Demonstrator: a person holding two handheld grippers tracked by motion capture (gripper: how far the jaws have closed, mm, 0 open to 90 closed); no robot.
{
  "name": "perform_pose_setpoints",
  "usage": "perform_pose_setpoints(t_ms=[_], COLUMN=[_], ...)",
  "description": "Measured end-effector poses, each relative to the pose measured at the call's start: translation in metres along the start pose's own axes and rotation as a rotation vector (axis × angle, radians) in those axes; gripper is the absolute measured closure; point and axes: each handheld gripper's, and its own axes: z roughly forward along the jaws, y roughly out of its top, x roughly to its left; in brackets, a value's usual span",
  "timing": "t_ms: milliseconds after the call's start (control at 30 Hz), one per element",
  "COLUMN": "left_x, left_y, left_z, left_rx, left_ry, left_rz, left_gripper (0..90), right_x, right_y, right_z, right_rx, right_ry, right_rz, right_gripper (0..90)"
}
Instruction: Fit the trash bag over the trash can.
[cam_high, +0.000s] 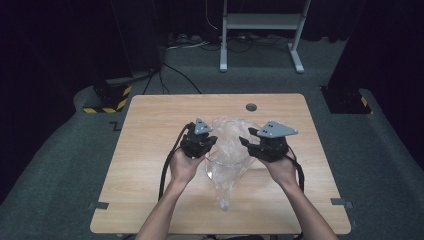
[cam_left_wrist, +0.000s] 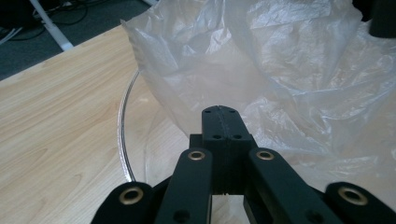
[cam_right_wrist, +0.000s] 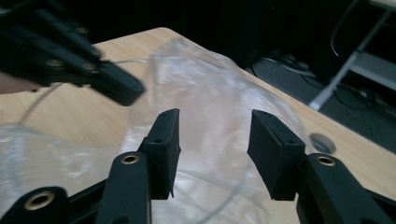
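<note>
Black jaws of the left tool (cam_left_wrist: 220, 110) are pressed together at the lower edge of the clear plastic bag (cam_left_wrist: 280, 70); whether film is pinched between them is hard to make out. The right tool (cam_right_wrist: 215, 135) has its jaws apart, with the bag's film behind the gap and no pad pressing on it. In the high view the left tool (cam_high: 199, 141) and right tool (cam_high: 267, 142) flank the bag (cam_high: 227, 160), which lies mid-bench, crumpled, its lower end trailing toward the person. A thin transparent rim (cam_left_wrist: 122, 126), partly hidden under the bag, rests on the wooden bench (cam_high: 150, 125); its full outline is unclear.
</note>
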Motion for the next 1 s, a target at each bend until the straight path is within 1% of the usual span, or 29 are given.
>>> perform_pose_setpoints(t_ms=[33,100,133,200,233,267,300,367,400,433,467,533,600,633,667,733,800,867,900,1000], left_x=[0.001,0.002,0.003,0.003,0.004,0.004,0.004,0.005,0.005,0.004,0.004,0.003,0.001,0.000,-0.001,-0.003,-0.004,-0.006,-0.007,-0.012], left_y=[-0.001,-0.002,-0.002,-0.004,-0.004,-0.005,-0.005,-0.005,-0.004,-0.003,-0.002,0.000,0.001,0.003,0.003,0.004,0.004,0.004,0.003,0.003], left_z=[0.000,0.000,0.000,-0.001,-0.002,-0.003,-0.004,-0.007,-0.010,-0.011,-0.013,-0.016,-0.019,-0.021,-0.021,-0.022,-0.021,-0.019,-0.019,-0.020], left_rx=[-0.003,-0.004,-0.004,-0.006,-0.011,-0.019,-0.032,-0.055,-0.072,-0.086,-0.100,-0.128,-0.148,-0.162,-0.166,-0.164,-0.156,-0.151,-0.146,-0.155], left_ry=[-0.004,-0.018,-0.027,-0.037,-0.040,-0.049,-0.054,-0.050,-0.044,-0.037,-0.033,-0.033,-0.029,-0.018,-0.015,-0.002,-0.002,-0.016,-0.014,-0.006], left_rz=[-0.001,-0.008,-0.012,-0.014,-0.018,-0.022,-0.026,-0.035,-0.042,-0.046,-0.051,-0.057,-0.054,-0.048,-0.046,-0.032,-0.014,0.004,0.018,0.028], left_gripper=[90.0,90.0,90.0,90.0,89.8,88.2,84.6,73.0,67.1,62.1,58.1,52.7,49.4,48.1,46.2,45.4,45.4,46.2,46.5,47.2], right_x=[-0.004,-0.010,-0.013,-0.016,-0.016,-0.016,-0.016,-0.016,-0.015,-0.013,-0.012,-0.008,-0.002,0.000,0.004,0.007,0.009,0.011,0.012,0.015], right_y=[-0.001,-0.004,-0.006,-0.010,-0.011,-0.012,-0.012,-0.013,-0.012,-0.010,-0.008,-0.005,-0.001,0.000,0.002,0.003,0.002,0.001,0.001,-0.002], right_z=[0.001,0.007,0.011,0.017,0.019,0.021,0.021,0.019,0.018,0.016,0.014,0.011,0.009,0.009,0.011,0.016,0.021,0.027,0.028,0.033], right_rx=[0.010,0.050,0.068,0.081,0.093,0.102,0.105,0.095,0.089,0.083,0.075,0.061,0.061,0.065,0.079,0.108,0.136,0.160,0.167,0.200], right_ry=[-0.007,-0.008,-0.007,0.000,-0.004,-0.019,-0.023,-0.020,-0.030,-0.046,-0.048,-0.049,-0.030,-0.022,0.010,0.044,0.077,0.114,0.129,0.164], right_rz=[0.019,0.051,0.063,0.071,0.067,0.051,0.041,0.033,0.018,-0.008,-0.025,-0.055,-0.086,-0.094,-0.110,-0.120,-0.121,-0.120,-0.118,-0.120], right_gripper=[52.1,52.8,55.9,64.2,67.0,71.1,75.1,80.8,83.9,86.3,88.7,89.6,89.7,89.7,89.7,89.7,89.7,89.7,89.7,89.7])
